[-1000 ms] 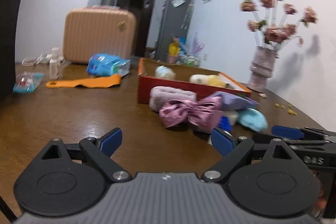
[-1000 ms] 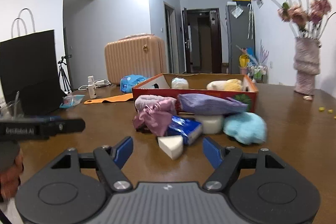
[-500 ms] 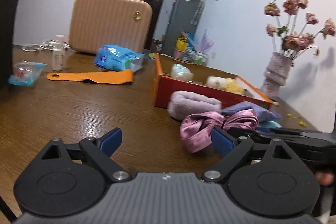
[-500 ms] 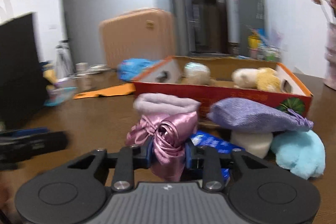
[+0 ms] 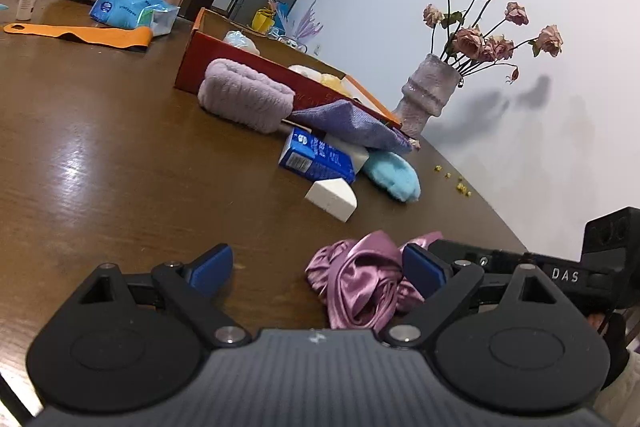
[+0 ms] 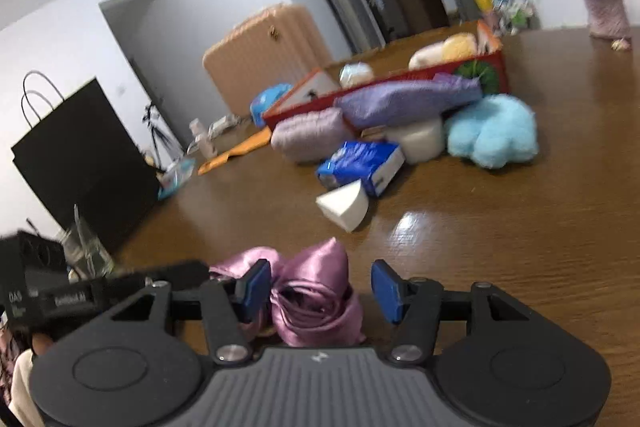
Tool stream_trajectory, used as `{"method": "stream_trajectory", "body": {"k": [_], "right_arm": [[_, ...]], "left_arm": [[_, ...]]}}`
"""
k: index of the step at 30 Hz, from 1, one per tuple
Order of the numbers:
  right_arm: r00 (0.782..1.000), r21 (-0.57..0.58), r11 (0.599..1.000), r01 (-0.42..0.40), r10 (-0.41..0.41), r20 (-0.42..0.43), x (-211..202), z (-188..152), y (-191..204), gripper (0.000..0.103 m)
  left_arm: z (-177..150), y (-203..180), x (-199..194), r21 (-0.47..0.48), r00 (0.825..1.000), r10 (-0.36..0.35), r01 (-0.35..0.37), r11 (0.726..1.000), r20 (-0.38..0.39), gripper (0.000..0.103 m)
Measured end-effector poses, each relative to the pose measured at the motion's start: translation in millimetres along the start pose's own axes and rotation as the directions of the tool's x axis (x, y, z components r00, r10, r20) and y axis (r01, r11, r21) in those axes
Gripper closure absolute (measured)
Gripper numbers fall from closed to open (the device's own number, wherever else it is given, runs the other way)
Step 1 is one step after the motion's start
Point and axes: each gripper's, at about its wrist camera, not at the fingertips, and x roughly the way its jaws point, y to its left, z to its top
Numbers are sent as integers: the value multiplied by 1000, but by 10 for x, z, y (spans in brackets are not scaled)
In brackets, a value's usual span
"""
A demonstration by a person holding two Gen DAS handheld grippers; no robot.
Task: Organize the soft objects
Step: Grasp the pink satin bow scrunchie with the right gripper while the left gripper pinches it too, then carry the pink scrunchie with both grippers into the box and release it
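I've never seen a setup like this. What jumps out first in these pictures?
A shiny pink satin bow lies crumpled on the brown table, right between the open blue-tipped fingers of the right gripper. Farther back, soft things pile against a red box, with a fluffy blue plush alongside.

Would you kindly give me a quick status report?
Both claws open. Right claw straddles pink satin bow lying on table. Left claw alongside. Nothing blocking.

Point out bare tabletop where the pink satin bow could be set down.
Bare wood lies left of the white wedge sponge, toward the orange strip. It's crowded by the red cardboard box: lilac towel roll, blue tissue pack, fluffy blue toy.
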Motion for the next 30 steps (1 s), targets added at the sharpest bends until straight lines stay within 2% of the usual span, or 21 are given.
{"method": "stream_trajectory", "body": {"k": [4,6,7,8,10,14,18,21,24,27,30], "right_arm": [[1000,-7,1000,18,-19,-12,41,-29,21,50],[999,-21,999,30,-30,-22,81,-46,32,66],[1000,-21,1000,17,-17,-25,82,-56,23,68],[1000,-18,1000,10,-11,-22,59,-74,19,72],[1000,-14,1000,2,-3,-20,52,-81,1,77],[1000,-22,1000,8,-8,-10,66,1,8,81],[999,-41,999,-22,23,23,118,356,16,81],[997,-108,993,-44,51,63,282,854,75,81],[993,-157,986,-57,72,90,659,1507,78,81],[994,-139,988,-60,72,77,1161,2075,6,81],[998,-84,995,-56,58,18,1748,2494,-134,81]], "left_arm": [[-37,20,31,-29,1000,0,0,1000,-6,12],[-54,-30,36,-19,1000,0,-1,1000,-20,25],[-56,-44,55,-14,999,-15,14,1000,-40,41],[-60,-57,93,-9,997,-37,36,999,-69,61],[-72,-88,168,10,992,-54,56,998,-115,82],[-10,-170,220,51,993,-49,54,997,-105,89],[327,-234,236,118,999,-34,39,992,-38,90],[799,-261,309,182,999,-15,9,983,31,91],[1394,-230,482,225,996,-8,-13,974,92,93],[1975,-82,841,206,997,19,-33,978,70,94],[2403,56,1310,240,994,106,-109,965,24,94]]}}
